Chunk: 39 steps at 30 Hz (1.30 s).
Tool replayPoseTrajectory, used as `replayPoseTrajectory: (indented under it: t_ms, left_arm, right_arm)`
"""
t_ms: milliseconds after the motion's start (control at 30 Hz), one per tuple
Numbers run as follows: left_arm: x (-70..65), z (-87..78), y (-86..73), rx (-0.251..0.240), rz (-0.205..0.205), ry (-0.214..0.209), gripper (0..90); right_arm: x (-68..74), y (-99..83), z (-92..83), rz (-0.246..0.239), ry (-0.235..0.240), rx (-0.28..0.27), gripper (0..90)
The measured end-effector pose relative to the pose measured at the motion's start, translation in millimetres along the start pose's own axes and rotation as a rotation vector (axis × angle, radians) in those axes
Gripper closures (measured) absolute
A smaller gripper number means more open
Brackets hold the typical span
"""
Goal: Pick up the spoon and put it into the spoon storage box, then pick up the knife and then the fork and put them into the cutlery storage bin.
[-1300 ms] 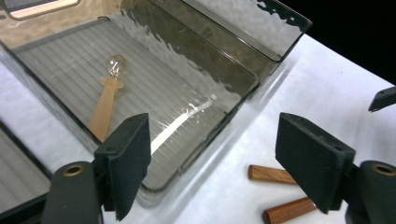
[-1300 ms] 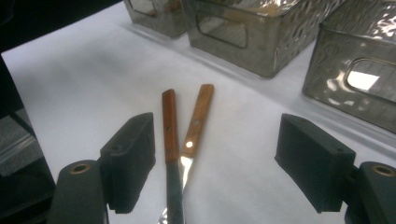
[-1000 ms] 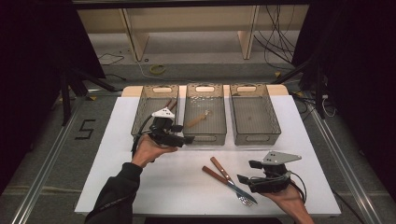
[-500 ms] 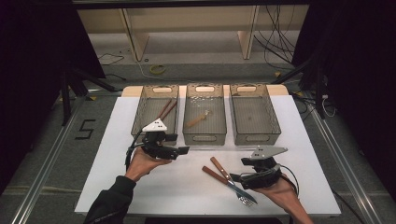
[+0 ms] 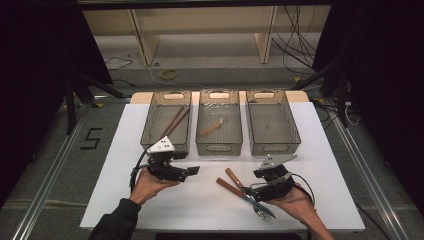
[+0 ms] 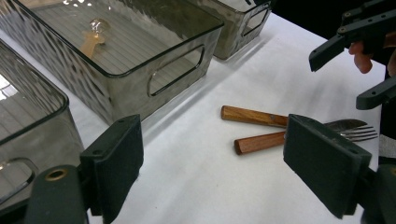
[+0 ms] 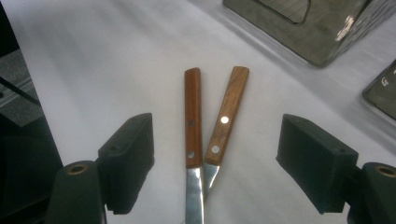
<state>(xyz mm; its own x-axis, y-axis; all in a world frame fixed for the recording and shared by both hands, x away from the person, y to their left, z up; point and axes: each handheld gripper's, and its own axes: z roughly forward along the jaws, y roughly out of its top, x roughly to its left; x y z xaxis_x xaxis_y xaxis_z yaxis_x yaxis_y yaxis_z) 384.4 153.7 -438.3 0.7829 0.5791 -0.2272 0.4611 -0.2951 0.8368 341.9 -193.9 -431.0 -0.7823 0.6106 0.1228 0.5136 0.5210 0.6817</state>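
Both tools gape wide, left tool [image 5: 192,171] drawn back from the bins [image 5: 218,145].

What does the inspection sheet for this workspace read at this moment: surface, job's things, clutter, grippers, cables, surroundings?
Surface: white table, flat, bare at the left.
Job's things: knife and fork, both wooden-handled, lie side by side on the table; three grey bins in a row behind; chopsticks in the left bin, wooden-handled spoon in the middle one.
Clutter: nothing seen.
Grippers: left gripper open, empty, held above the table; right gripper open, jaws either side of both handles.
Cables: one trails from each gripper; loose black cables on the floor behind.
Surroundings: dark curtains, floor mark "5".
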Motion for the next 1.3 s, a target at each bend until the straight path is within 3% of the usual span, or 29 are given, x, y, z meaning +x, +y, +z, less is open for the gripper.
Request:
replayPoseTrajectory:
  t_ms: [467, 633, 900, 1133, 1300]
  left_arm:
    - [-3.4, -8.7, -15.4, -0.044, -0.013, 0.008, 19.2]
    - [-4.1, -11.7, -18.5, -0.066, -0.022, 0.015, 19.1]
    - [-7.2, -12.6, -24.3, -0.068, 0.007, 0.031, 19.0]
    - [-8.2, -14.3, -26.2, -0.08, 0.01, 0.031, 18.9]
    - [-9.4, -13.9, -28.1, -0.078, 0.012, 0.03, 18.9]
  right_arm:
    - [2.2, 9.5, 7.8, -0.011, 0.009, 0.047, 28.3]
    - [1.0, 13.6, 14.0, -0.018, 0.022, 0.087, 30.8]
    - [6.8, 18.0, 23.7, -0.064, 0.047, 0.158, 41.1]
    - [12.1, 20.4, 37.5, -0.104, 0.055, 0.232, 47.7]
    - [15.0, 22.1, 44.6, -0.126, 0.061, 0.256, 53.0]
